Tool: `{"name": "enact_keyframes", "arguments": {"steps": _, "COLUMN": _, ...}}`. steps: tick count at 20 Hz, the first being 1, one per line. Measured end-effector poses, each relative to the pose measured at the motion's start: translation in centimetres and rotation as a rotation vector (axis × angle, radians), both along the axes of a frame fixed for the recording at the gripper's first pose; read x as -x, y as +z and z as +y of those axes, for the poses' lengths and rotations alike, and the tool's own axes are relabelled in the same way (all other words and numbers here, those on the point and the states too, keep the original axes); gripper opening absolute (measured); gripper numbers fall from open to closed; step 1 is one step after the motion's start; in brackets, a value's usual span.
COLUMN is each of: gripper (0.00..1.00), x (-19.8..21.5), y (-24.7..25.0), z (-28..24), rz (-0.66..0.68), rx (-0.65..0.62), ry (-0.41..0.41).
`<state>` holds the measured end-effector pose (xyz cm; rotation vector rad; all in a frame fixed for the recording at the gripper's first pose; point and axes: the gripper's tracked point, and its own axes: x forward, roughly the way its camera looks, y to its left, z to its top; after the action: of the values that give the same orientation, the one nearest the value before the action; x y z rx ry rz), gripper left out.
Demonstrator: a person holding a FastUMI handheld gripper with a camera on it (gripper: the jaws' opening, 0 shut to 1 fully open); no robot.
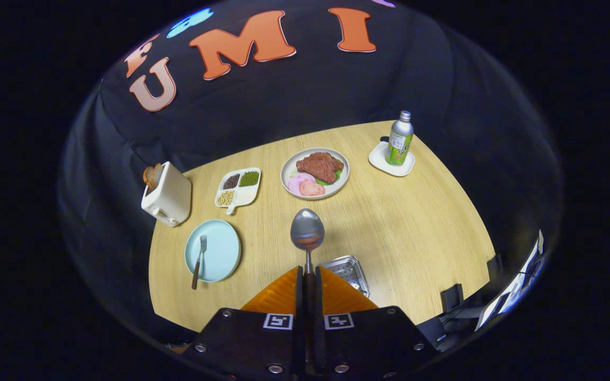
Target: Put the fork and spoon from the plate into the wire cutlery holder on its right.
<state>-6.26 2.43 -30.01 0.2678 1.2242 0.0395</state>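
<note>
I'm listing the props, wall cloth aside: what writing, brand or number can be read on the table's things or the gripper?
Bottle: its green label carries print, too small and blurred to read.
Gripper, shut on the spoon by its handle: two square black-and-white markers on its body, patterns, no words.
Toaster, blue plate, fork: no text that I can see.

The gripper (pixel 307 280) was held above the table, pointing toward 12 o'clock. Its two orange fingers (pixel 283 293) were closed together, leaving only a narrow slot between them. Both fingers pressed on the handle of the spoon (pixel 307 232), whose bowl projected just ahead of the fingertips at 12 o'clock, clear of the surface below.
</note>
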Motion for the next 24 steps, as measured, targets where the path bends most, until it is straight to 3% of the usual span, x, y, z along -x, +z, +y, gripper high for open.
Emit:
{"name": "enact_keyframes", "arguments": {"steps": 14, "gripper": 0.07, "x": 7.2, "y": -8.1, "z": -2.6, "rz": 0.281, "rx": 0.078, "ry": 0.212}}
{"name": "enact_keyframes", "arguments": {"steps": 24, "gripper": 0.09, "x": 4.2, "y": -8.3, "z": -3.0, "rz": 0.214, "rx": 0.129, "ry": 0.29}}
